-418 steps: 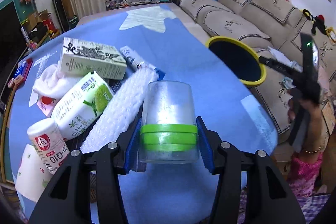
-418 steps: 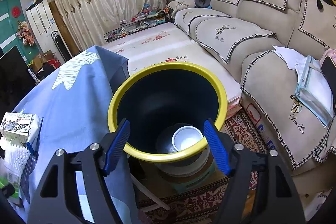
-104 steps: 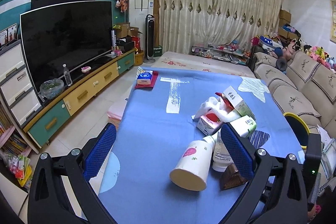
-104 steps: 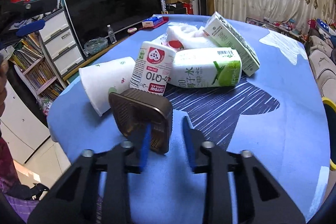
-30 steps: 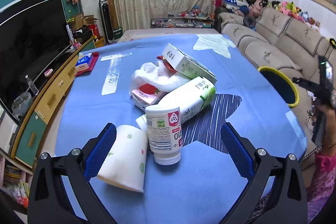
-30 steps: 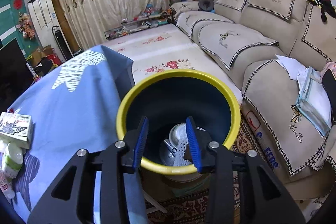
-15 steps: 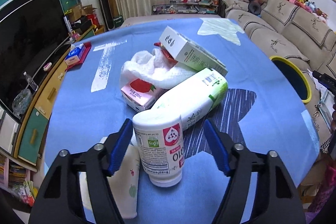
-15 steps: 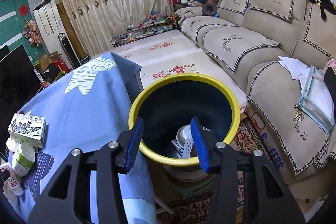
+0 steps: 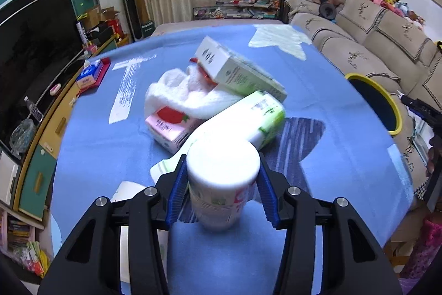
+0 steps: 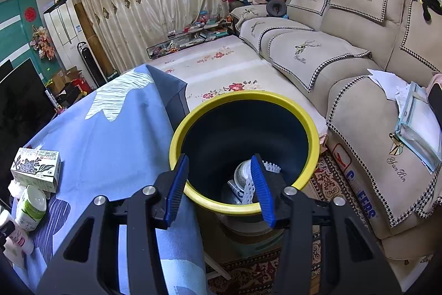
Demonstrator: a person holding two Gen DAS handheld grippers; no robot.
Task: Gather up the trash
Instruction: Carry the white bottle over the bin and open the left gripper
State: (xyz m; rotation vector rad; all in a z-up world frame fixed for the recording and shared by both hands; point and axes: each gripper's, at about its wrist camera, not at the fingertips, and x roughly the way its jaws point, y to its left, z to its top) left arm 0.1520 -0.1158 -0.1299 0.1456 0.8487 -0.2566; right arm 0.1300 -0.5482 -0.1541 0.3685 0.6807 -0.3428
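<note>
Closing in since a second ago, the left tongs (image 9: 222, 192) have just been narrowing around the upright white supplement bottle (image 9: 223, 179), and their blue pads now press its sides, ready to lift it. It stands on the blue tabletop (image 9: 331, 156) at the near edge of the trash pile; a green-and-white carton (image 9: 248, 119) lies at 12 o'clock from it. The right tongs (image 10: 219, 184), part open and empty, hang over the yellow-rimmed trash bin (image 10: 301, 112), which sits beside the tabletop at 3 o'clock from the pile, within easy reach for dropping.
</note>
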